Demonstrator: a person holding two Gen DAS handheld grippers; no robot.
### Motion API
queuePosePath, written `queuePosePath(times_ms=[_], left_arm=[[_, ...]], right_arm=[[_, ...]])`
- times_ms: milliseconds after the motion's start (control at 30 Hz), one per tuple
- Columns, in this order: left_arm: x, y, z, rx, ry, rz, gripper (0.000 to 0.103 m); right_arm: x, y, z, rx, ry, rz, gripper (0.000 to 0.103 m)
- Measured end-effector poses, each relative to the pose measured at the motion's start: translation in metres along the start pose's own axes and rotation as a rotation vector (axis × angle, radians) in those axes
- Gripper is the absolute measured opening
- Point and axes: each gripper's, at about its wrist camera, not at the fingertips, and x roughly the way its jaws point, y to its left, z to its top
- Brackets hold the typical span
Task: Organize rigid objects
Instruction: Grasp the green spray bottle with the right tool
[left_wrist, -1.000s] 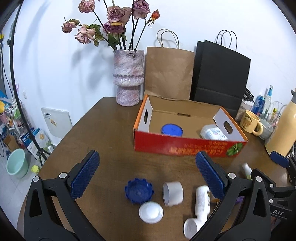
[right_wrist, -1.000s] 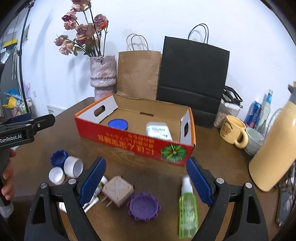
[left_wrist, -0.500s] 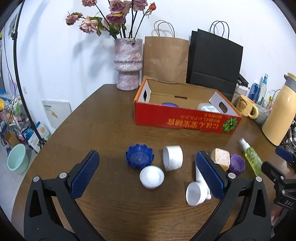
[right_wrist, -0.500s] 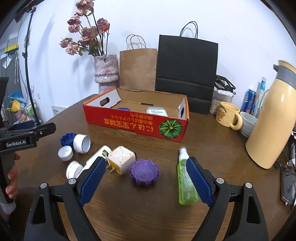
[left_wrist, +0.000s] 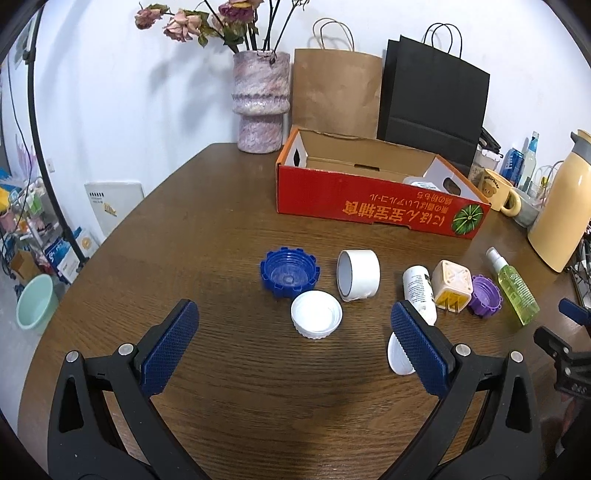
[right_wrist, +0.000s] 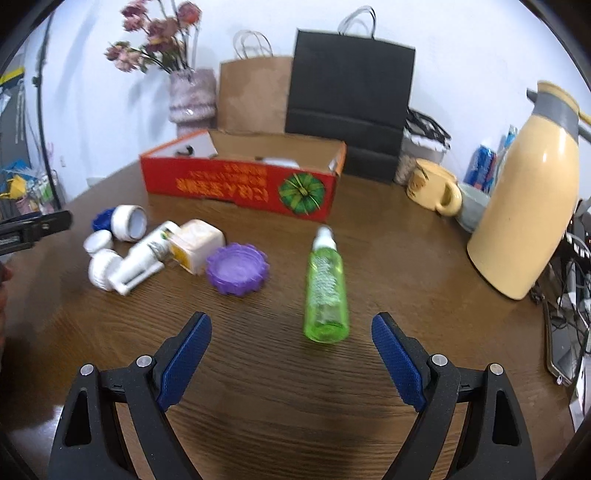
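Left gripper (left_wrist: 291, 330): we hold it with jaws spread wide over the wooden table (left_wrist: 207, 229), nothing between the pads; the white cap lies just ahead of the gap.
Blue cap (left_wrist: 289, 272): we see it open side up, left-most of the loose things, just behind and left of the white cap.
White cap (left_wrist: 316, 319): open side up on the table, just beside the blue cap; we cannot tell if they touch.
White ring (left_wrist: 358, 275): a short white cylinder on its side, open end towards us, right of the blue cap.
White bottle (left_wrist: 418, 291): lying on its side, partly hidden behind our left gripper's right finger, just beside the cream block.
Cream block (left_wrist: 452, 286): a small squarish piece between the white bottle and the purple cap, close against both.
Purple cap (right_wrist: 237, 268): open side up, left of the spray bottle and apart from it.
Green spray bottle (right_wrist: 325, 288): lying on its side, white nozzle pointing away from us towards the box, base nearest our right gripper.
Right gripper (right_wrist: 291, 349): jaws wide apart and empty, the bottle's base just ahead of the gap.
Red box (left_wrist: 373, 205): open cardboard box at the back of the table, well behind the loose things, with a white item inside near its right end.
Yellow jug (right_wrist: 524, 199): upright at the far right.
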Motion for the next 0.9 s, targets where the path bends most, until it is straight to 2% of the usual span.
queuePosePath(times_ms=[200,333,367,400,567,633,900], left_arm=[[0.005,0.0,-0.001,0.004,0.021,0.0,0.103],[0.009,0.001,-0.001,0.001,0.038,0.006,0.103],[0.01,0.001,-0.001,0.001,0.041,0.006,0.103],[0.01,0.001,-0.001,0.001,0.044,0.006,0.103],[0.014,0.0,-0.003,0.011,0.06,0.013,0.103],[0.016,0.0,-0.004,0.012,0.069,0.015,0.103],[0.028,0.004,-0.006,0.0,0.12,0.026,0.103]], right_arm=[[0.033,-0.016,0.012,0.028,0.07,-0.034,0.092],[0.058,-0.026,0.017,0.07,0.149,-0.004,0.092],[0.061,-0.028,0.018,0.076,0.155,0.005,0.085],[0.063,-0.028,0.019,0.078,0.157,0.004,0.072],[0.072,-0.029,0.025,0.082,0.168,0.017,0.035],[0.071,-0.029,0.025,0.082,0.164,0.007,0.035],[0.038,-0.027,0.027,0.101,0.002,-0.037,0.034]])
